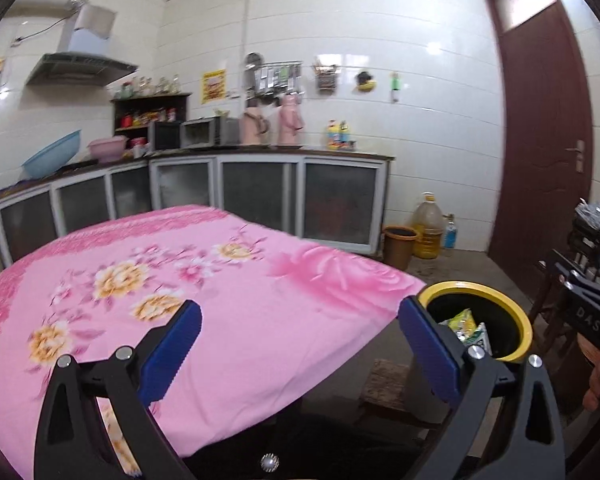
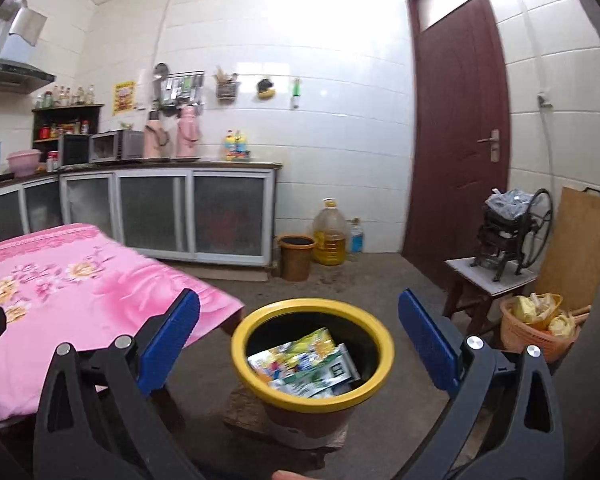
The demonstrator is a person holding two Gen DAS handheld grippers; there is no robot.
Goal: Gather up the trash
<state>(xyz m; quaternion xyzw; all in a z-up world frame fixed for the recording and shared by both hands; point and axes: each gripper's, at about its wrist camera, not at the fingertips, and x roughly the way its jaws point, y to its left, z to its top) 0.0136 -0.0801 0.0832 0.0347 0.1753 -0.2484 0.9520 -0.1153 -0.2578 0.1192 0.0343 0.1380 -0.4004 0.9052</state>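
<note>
Both grippers, left (image 1: 300,344) and right (image 2: 299,338), gaped empty. Round yellow-rimmed bin (image 2: 260,316) between right fingers held glossy crumpled wrappers (image 2: 308,360); soft floral cloth (image 1: 180,280) spanned left fingers, edge near bin.

Pink floral cloth table cover (image 1: 228,304), soft and matt, glossy yellow-rimmed plastic bin (image 2: 313,354), shiny printed foil wrappers (image 2: 304,364), ribbed blue rubbery gripper pads (image 2: 168,344), glossy white wall tiles (image 2: 340,120)
</note>
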